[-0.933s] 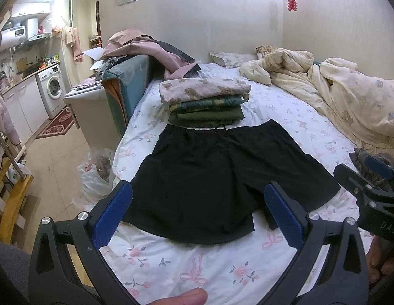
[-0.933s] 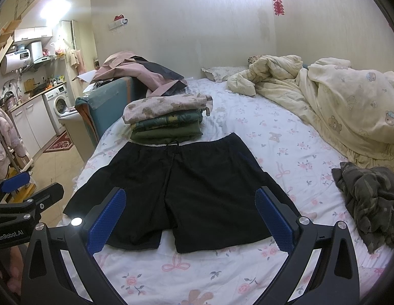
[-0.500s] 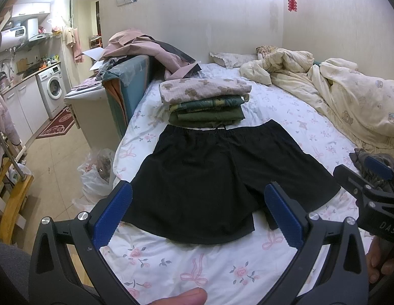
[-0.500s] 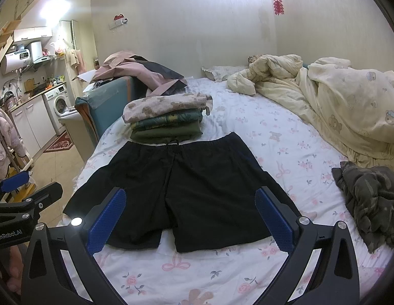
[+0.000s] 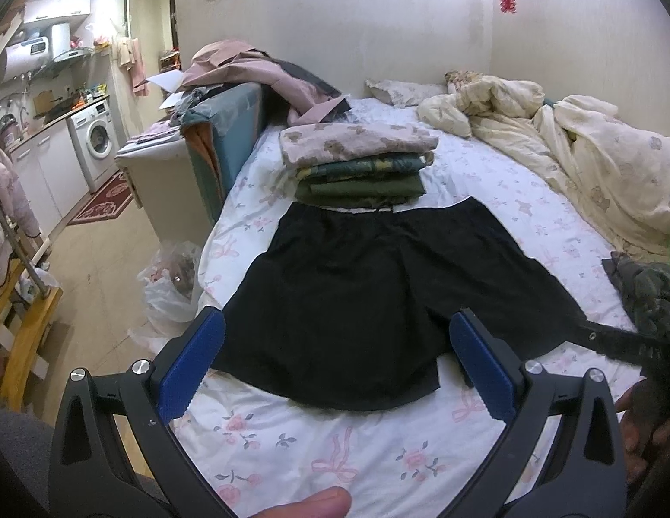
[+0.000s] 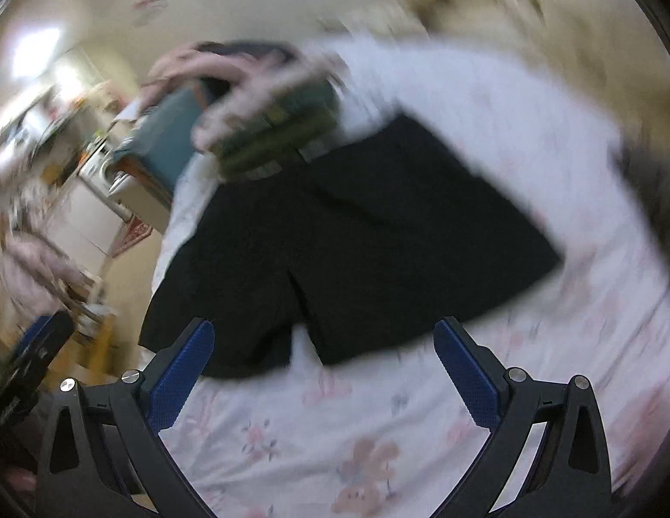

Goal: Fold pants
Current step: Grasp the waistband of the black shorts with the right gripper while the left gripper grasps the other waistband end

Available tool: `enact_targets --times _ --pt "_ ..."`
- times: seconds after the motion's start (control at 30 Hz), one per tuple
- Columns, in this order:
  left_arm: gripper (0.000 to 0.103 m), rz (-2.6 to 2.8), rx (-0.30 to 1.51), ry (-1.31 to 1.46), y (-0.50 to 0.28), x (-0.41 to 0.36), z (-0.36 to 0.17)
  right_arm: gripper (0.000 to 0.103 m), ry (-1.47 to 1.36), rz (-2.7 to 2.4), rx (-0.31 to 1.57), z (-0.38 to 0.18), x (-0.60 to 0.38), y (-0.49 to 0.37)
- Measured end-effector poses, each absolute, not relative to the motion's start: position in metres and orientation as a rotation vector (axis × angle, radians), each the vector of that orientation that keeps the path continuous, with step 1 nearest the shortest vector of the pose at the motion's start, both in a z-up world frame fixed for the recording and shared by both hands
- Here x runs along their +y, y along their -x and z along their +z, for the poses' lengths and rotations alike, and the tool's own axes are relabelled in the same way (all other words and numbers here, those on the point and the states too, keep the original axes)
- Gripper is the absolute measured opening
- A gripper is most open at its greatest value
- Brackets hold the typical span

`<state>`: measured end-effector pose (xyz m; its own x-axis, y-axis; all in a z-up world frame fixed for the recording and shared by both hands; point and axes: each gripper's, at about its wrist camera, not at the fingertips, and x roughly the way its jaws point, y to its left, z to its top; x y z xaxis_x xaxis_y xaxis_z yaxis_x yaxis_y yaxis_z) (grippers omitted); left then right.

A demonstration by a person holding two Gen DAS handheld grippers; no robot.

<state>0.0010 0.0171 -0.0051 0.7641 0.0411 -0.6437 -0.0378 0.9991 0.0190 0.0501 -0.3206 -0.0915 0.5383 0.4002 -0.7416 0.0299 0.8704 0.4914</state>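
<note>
Black shorts [image 5: 378, 298] lie spread flat on the floral bed sheet [image 5: 335, 444], waistband away from me. My left gripper [image 5: 335, 358] is open and empty, held just short of the shorts' near hem. My right gripper [image 6: 324, 362] is open and empty above the near hem of the shorts [image 6: 356, 241]; its view is blurred and tilted. The right gripper also shows as a blurred dark shape at the right edge of the left wrist view [image 5: 624, 341].
A stack of folded clothes [image 5: 360, 164] sits just behind the waistband. A crumpled cream duvet [image 5: 572, 151] fills the right side. A dark camouflage garment [image 5: 641, 289] lies at the right. The bed's left edge drops to floor with a plastic bag [image 5: 170, 285].
The right gripper has swung quickly, tilting and moving closer over the shorts, so its view is now blurred. The left gripper has barely moved. The shorts lie as before.
</note>
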Motion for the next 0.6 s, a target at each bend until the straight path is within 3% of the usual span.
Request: enact_targets --times 0.07,0.13,0.4,0.6 --pt "0.103 0.048 0.721 0.002 -0.002 0.020 -0.007 0.103 -0.642 0.218 1.092 -0.122 -0.346 -0.058" --pt "0.103 0.039 0.751 0.031 -0.006 0.026 -0.010 0.095 -0.780 0.167 1.148 -0.153 -0.374 -0.061" --pt "0.103 0.042 0.815 0.040 -0.024 0.024 -0.019 0.075 -0.903 -0.111 1.097 -0.200 -0.453 -0.075" --pt "0.103 0.058 0.902 0.013 -0.042 0.017 -0.036 0.074 -0.991 -0.131 1.045 -0.204 -0.478 -0.087"
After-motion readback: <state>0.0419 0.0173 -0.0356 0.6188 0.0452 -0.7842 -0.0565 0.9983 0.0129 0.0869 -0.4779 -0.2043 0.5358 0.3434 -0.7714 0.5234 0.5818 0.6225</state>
